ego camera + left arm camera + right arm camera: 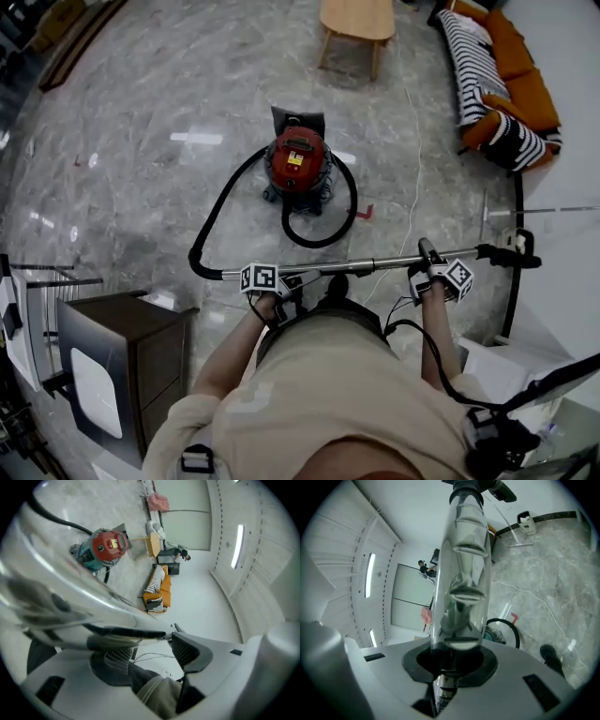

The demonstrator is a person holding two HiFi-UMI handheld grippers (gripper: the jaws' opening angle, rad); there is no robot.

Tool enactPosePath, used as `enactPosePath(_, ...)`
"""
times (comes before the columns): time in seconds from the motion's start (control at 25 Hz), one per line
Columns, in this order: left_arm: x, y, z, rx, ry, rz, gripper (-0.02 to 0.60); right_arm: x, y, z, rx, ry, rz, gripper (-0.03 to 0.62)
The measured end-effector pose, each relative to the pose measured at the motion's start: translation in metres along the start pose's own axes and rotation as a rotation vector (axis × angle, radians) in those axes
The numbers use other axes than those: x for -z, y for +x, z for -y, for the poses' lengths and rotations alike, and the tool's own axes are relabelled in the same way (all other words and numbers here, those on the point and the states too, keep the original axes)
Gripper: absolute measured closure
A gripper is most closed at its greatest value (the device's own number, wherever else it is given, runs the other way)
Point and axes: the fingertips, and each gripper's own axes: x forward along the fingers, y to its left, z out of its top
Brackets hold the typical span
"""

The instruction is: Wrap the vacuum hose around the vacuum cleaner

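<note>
On the grey marble floor (141, 112), with an orange sofa (511, 84) far right and a dark cabinet (122, 347) near left, stands the red vacuum cleaner (298, 161). Its black hose (214, 214) is unwrapped, forming one loose loop at the near right of the body and sweeping out left and nearer to join the metal wand (375, 264). The wand is held level near the person: the right gripper (429, 272) is clenched on its right part, while the left gripper (286, 283) has its jaws apart, the wand's left part lying across them unclamped.
</note>
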Motion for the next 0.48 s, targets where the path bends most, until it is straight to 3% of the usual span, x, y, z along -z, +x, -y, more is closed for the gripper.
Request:
enactPosePath(0.16, 0.005, 0.005, 0.001, -0.067, 0.084, -0.041, 0.328, -0.048, 0.008, -0.016, 0.011, -0.082, 0.022, 0.526)
enactPosePath(0.32, 0.001, -0.003, -0.007, -0.167, 0.164, -0.047, 0.328, -0.086, 0.028, -0.045, 0.002, -0.250, -0.018, 0.526)
enactPosePath(0.48, 0.004, -0.040, -0.032, -0.233, 0.124, 0.060, 0.328, -0.109, 0.030, -0.065, 0.006, -0.462, -0.085, 0.526)
